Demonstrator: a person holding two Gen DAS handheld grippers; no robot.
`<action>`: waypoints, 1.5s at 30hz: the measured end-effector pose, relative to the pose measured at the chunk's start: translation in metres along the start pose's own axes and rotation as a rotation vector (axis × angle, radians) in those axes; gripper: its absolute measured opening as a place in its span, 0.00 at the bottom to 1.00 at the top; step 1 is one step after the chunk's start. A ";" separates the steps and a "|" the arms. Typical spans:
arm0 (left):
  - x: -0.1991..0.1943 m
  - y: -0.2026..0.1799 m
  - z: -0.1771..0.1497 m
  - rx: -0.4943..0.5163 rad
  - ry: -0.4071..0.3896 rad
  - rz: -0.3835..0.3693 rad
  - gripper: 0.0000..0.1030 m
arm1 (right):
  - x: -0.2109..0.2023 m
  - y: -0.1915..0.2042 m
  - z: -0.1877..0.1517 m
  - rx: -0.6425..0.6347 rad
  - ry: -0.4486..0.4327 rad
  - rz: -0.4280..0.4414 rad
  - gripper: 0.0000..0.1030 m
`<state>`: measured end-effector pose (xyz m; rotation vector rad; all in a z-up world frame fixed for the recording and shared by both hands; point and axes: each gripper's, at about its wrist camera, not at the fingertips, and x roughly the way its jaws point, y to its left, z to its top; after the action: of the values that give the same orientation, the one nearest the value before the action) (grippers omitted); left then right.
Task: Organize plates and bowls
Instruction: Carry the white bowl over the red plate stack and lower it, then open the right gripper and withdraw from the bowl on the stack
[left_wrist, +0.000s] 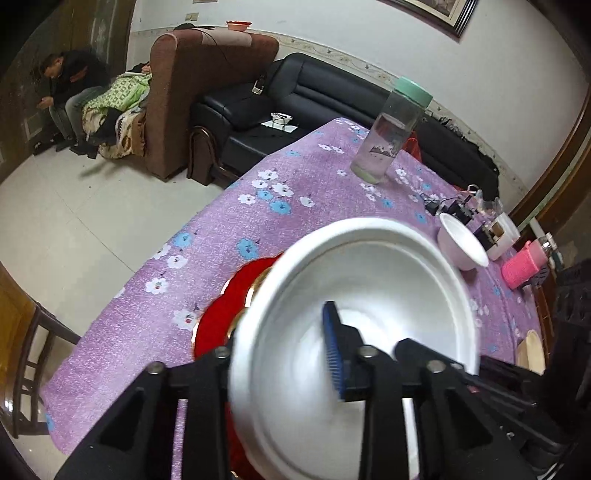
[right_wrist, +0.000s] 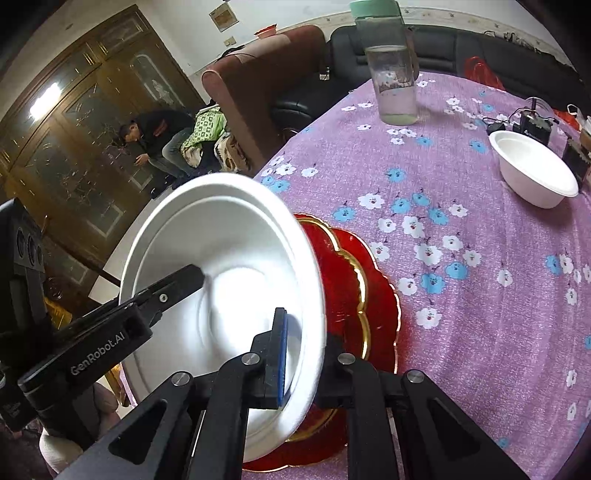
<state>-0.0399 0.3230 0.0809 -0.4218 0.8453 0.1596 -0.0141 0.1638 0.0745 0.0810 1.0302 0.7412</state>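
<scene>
Both grippers clamp one white bowl (right_wrist: 229, 273) by its rim: right gripper (right_wrist: 301, 369) with its blue pad inside and other finger outside, left gripper (left_wrist: 284, 354) likewise on the opposite rim. Bowl tilted, raised above red plate (right_wrist: 351, 280) with gold edging, which lies on purple floral cloth (right_wrist: 480, 332). Second white bowl (right_wrist: 532, 170) sits upright well apart, far right. Bottle (right_wrist: 391, 74) with green cap stands beyond.
</scene>
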 end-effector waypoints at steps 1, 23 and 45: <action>-0.002 -0.001 0.000 0.000 -0.006 -0.004 0.38 | 0.001 0.001 0.000 -0.004 -0.004 0.002 0.13; -0.020 -0.028 -0.008 0.051 -0.130 0.027 0.71 | -0.056 -0.001 -0.018 -0.059 -0.223 -0.121 0.53; -0.111 -0.102 -0.097 0.157 -0.352 0.119 0.87 | -0.139 -0.033 -0.111 0.032 -0.471 -0.177 0.69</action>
<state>-0.1488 0.1929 0.1379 -0.1871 0.5312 0.2667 -0.1271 0.0265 0.1064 0.1805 0.5905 0.5101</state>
